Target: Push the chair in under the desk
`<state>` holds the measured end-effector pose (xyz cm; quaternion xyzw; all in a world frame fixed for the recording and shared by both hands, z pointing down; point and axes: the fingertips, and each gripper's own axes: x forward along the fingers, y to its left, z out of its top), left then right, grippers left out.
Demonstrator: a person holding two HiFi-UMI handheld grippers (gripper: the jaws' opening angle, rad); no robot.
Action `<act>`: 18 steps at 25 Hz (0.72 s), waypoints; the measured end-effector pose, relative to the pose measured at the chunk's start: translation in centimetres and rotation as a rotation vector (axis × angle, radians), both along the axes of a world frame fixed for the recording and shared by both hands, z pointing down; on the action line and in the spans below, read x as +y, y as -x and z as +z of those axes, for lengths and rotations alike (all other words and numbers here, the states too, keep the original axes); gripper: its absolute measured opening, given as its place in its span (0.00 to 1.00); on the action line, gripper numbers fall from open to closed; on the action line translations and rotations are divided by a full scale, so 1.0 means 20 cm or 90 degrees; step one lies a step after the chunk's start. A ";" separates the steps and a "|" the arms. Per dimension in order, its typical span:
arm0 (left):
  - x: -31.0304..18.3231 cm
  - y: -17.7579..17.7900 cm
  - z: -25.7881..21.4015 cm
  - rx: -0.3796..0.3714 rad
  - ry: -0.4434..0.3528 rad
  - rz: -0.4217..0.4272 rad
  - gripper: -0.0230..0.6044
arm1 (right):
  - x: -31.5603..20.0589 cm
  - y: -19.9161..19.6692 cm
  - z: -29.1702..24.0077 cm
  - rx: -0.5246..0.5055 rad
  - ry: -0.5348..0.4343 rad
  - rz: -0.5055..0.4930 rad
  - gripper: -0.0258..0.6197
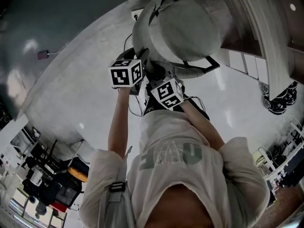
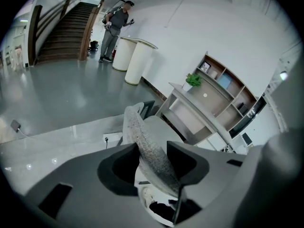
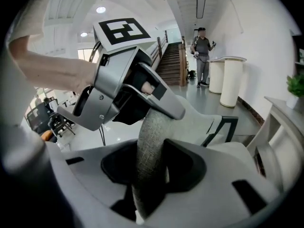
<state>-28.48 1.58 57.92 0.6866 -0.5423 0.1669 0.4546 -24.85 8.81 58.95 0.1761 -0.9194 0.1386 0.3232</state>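
Observation:
The grey chair (image 1: pixel 187 25) stands ahead of me with its seat toward the white desk (image 1: pixel 260 42) at upper right. Both grippers sit side by side on the top rim of the chair's backrest (image 1: pixel 141 30). My left gripper (image 1: pixel 142 61) straddles the fabric rim (image 2: pixel 142 137), which crosses the gap between its jaws with dark room beside it. My left gripper (image 2: pixel 154 164) is open. My right gripper (image 1: pixel 157 75) has the same rim (image 3: pixel 152 132) running down between its jaws. My right gripper (image 3: pixel 152 167) is shut on it. The left gripper (image 3: pixel 124 91) shows close beside it.
The desk (image 2: pixel 187 106) carries a small plant (image 2: pixel 193 80), with a shelf unit (image 2: pixel 228 87) behind. A person (image 2: pixel 114 27) stands by white round counters (image 2: pixel 137 61) near a staircase (image 2: pixel 61 32). A floor socket (image 1: pixel 42 54) lies left; dark chair bases (image 1: pixel 280 99) stand right.

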 end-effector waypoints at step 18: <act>-0.43 -0.62 -0.06 0.029 -0.023 -0.006 0.35 | -0.44 -0.61 -0.07 -0.024 0.018 0.004 0.25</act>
